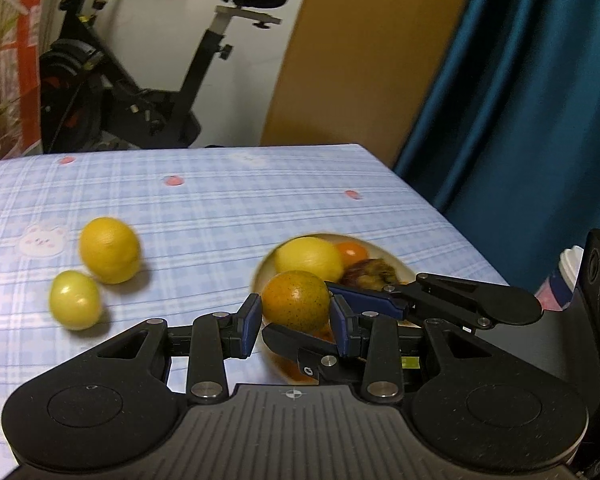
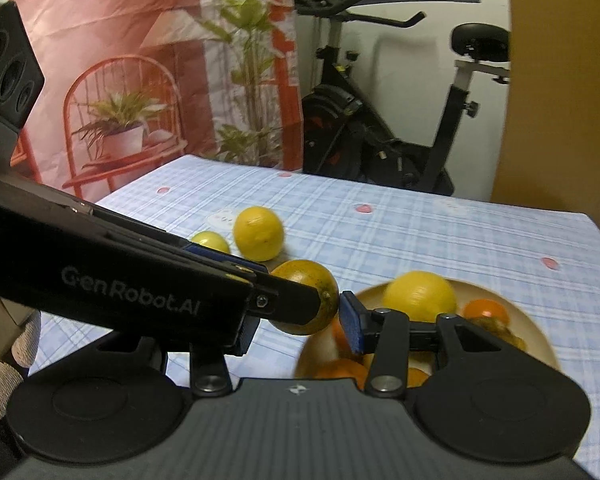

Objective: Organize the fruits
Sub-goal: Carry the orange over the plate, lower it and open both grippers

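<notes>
A speckled orange-green fruit (image 1: pixel 296 298) (image 2: pixel 306 280) hangs just above the near left rim of a beige plate (image 1: pixel 396 261) (image 2: pixel 534 322). My left gripper (image 1: pixel 296 320) is shut on it, a blue pad on each side. My right gripper (image 2: pixel 300 328) comes in from the right and also closes on it: one pad touches the fruit, the other is hidden behind the left gripper. The plate holds a lemon (image 1: pixel 308 258) (image 2: pixel 420 294), a small orange fruit (image 1: pixel 352 252), a dark wrinkled fruit (image 1: pixel 370 274) and several orange ones. A second lemon (image 1: pixel 108 254) (image 2: pixel 258 232) and a small yellow-green fruit (image 1: pixel 75 299) (image 2: pixel 211 242) lie on the cloth to the left.
The table wears a blue plaid cloth (image 1: pixel 220 208) and its far edge and right corner are close. An exercise bike (image 1: pixel 140 80) (image 2: pixel 380 128) stands behind it and a blue curtain (image 1: pixel 520 100) hangs at the right. A gloved hand (image 2: pixel 4 380) shows at the lower left.
</notes>
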Demonstrator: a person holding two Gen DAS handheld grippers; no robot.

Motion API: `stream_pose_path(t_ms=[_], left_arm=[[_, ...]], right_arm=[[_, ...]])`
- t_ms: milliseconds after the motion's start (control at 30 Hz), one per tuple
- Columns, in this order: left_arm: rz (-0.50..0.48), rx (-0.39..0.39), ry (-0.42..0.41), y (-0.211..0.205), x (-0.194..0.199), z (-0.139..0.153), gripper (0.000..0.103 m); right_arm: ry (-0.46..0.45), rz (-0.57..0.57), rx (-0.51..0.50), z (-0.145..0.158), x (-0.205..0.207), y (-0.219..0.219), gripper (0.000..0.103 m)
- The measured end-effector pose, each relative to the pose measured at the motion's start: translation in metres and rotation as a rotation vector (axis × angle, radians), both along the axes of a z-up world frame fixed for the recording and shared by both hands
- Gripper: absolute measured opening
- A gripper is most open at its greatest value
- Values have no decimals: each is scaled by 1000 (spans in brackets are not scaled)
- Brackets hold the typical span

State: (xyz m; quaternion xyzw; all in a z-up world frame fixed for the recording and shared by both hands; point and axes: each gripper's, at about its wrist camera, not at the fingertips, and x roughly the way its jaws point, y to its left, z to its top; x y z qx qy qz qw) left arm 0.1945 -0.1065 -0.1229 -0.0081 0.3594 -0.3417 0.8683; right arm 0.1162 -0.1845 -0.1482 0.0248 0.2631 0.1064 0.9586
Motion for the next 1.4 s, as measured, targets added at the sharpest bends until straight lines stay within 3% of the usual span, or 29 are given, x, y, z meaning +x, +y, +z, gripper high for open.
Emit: stream_pose_path(t_ms=[367,633,967,1400], left_arm=[[-80,16,-16,-39,-9,-1,39],[-116,32,-6,-46,-17,-13,39],[-86,9,10,-48,-6,-17,41],[-15,5,33,-41,17,-20,42]], right_arm=[[-14,-98,50,3,-26,-35,46],[2,-138,80,-7,-40,-48,46],[-6,-153,78,-10,-34,-50,46],[9,-160,-13,-11,-5,-33,46]])
